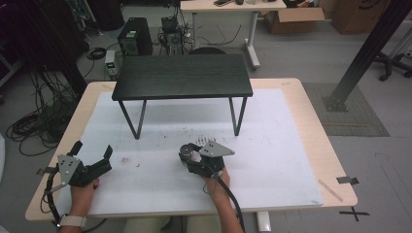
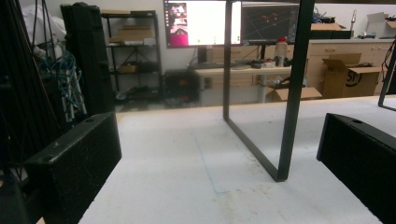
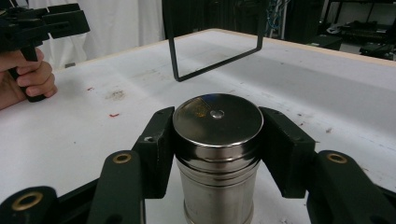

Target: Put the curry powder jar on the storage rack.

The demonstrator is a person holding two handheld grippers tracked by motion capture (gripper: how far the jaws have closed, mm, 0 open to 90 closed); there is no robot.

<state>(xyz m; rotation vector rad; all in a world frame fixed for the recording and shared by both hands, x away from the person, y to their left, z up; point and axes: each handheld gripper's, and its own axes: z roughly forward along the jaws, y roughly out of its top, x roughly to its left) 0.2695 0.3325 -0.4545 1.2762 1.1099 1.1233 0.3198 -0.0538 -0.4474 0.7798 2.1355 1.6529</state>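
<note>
A shiny steel canister (image 3: 217, 122) with a flat lid stands upright between the jaws of my right gripper (image 3: 217, 140), which press on both of its sides. From above, the canister (image 1: 185, 150) and right gripper (image 1: 187, 156) sit on the white mat just in front of the small black table (image 1: 182, 75). My left gripper (image 1: 92, 149) rests at the mat's near left corner, open with nothing between its jaws. In its own view the left gripper (image 2: 219, 158) faces a black table leg (image 2: 287, 116) across bare mat.
The white mat (image 1: 272, 145) covers a wooden tabletop (image 1: 335, 165). The black table's thin legs (image 1: 141, 119) stand on the mat's far half. A cluster of small bits (image 1: 206, 140) lies just beyond the right gripper. Small red flecks (image 3: 113, 115) dot the mat.
</note>
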